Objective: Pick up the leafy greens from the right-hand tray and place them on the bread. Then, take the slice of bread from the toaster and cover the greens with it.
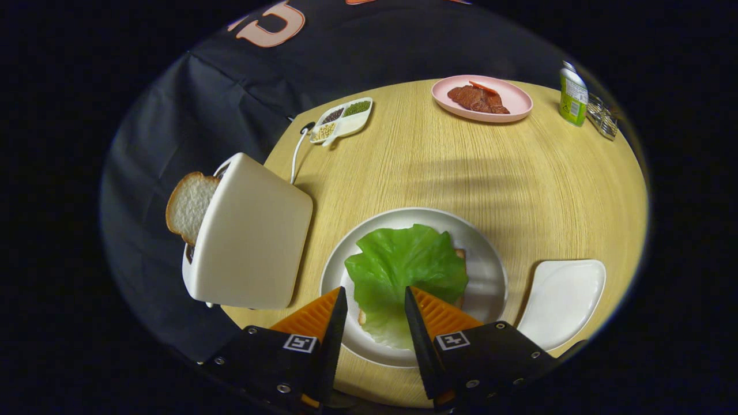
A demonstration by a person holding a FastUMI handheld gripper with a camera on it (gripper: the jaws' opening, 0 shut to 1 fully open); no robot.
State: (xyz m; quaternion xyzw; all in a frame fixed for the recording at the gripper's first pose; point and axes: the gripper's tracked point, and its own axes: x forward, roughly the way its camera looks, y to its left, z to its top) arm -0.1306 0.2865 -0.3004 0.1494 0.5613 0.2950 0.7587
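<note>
A green lettuce leaf point(403, 265) lies spread over a slice of bread point(459, 253) on the round white plate point(490, 259); only the bread's corners peek out from under it. My gripper point(376, 295) hovers above the leaf's near edge, open, the leaf showing in the gap between the fingers without either one pressing on it. To the left of the plate stands a white toaster point(251, 236) with a second slice of bread point(189, 206) sticking out of its slot. Right of the plate sits a white tray point(564, 300) with nothing on it.
At the back of the round wooden table point(461, 167) are a pink plate of meat slices point(482, 98), a divided white dish of seeds point(342, 120), a green bottle point(573, 97) and a small wire rack point(602, 118). The toaster's cord point(297, 153) runs toward the seed dish.
</note>
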